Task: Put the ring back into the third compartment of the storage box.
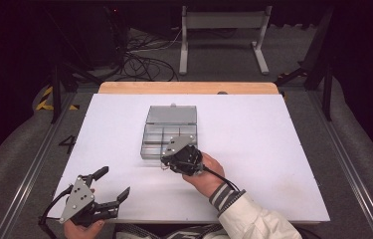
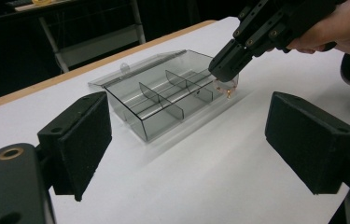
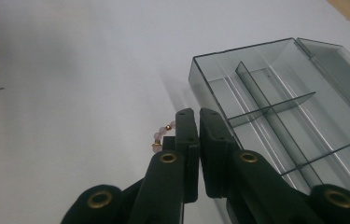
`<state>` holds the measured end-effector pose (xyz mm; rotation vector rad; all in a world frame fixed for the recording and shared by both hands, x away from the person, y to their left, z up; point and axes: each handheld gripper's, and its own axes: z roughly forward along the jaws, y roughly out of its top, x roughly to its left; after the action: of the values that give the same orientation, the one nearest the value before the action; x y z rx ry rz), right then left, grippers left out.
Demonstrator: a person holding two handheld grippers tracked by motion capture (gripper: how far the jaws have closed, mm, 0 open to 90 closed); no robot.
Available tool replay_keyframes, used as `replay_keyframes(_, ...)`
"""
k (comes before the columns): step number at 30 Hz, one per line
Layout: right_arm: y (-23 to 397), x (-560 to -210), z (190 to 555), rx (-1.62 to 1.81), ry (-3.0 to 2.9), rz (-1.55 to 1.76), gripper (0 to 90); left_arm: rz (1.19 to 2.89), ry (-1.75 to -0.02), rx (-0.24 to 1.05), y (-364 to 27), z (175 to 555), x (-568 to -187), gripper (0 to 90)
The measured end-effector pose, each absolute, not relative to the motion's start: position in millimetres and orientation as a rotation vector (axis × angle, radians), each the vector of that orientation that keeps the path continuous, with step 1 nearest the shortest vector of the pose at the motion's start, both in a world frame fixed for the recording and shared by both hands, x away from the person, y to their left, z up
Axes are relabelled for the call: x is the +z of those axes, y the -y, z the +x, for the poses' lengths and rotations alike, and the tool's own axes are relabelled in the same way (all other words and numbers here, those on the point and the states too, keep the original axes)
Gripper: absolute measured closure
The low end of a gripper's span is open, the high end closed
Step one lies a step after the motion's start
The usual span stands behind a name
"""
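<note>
Two grippers in play. Right gripper: jaws pressed together on a small bead bracelet, pale pink beads with a few gold ones. Right gripper view shows only a short arc of the string sticking out to the left of the clamped pads; the rest is hidden behind them, so the loop's full shape and long axis cannot be told. In the left gripper view the bracelet hangs as a small bunch below the tips of the right gripper, just beside the near right corner of the box and close over the white table; whether it touches the table I cannot tell.

Clear compartment box: smoky transparent plastic, lid folded open flat on the far side. Long axis runs left to right across the table in the high view. One long divider along that axis, short cross dividers off it. Compartments look bare.

Left gripper: jaws spread wide, nothing between the pads, held near the front left corner of the table, well apart from the box, pointing toward it.

Writing: a dark "4" marked on the floor strip left of the table. No readable label on the box or the grippers.
</note>
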<state>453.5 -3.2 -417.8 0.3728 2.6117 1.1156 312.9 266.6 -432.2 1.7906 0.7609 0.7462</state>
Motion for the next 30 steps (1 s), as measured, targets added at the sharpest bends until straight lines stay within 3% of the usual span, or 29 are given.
replay_keyframes(30, 15.2, -391.2, 472.5, 1.048, -2.545, 0.413, 87.4, 1.79, -0.764, 0.745, -266.8, 313.1, -432.3, 15.1)
